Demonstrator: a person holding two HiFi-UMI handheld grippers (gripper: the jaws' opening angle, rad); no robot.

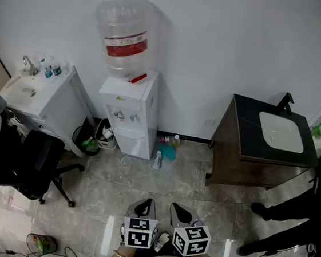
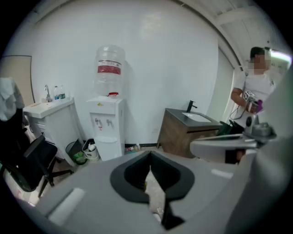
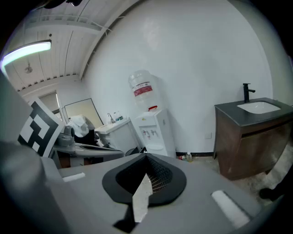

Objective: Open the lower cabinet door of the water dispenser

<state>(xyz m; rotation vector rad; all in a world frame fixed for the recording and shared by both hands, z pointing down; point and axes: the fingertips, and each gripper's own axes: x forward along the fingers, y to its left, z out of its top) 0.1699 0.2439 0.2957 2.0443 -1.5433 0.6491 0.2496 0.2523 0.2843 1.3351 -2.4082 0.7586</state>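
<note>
White lower cabinet door (image 1: 134, 142) of the white water dispenser (image 1: 130, 101) sits at eleven o'clock, well ahead; my left gripper (image 1: 146, 205) is nearer than the right gripper (image 1: 181, 211), both closed, empty.

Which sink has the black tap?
The white sink set in the dark wooden cabinet, right of the water dispenser. Its tap is black; the silver tap is on the white cabinet at the left.

All three views face the far water dispenser (image 1: 130, 113), seemingly from mid-room.
</note>
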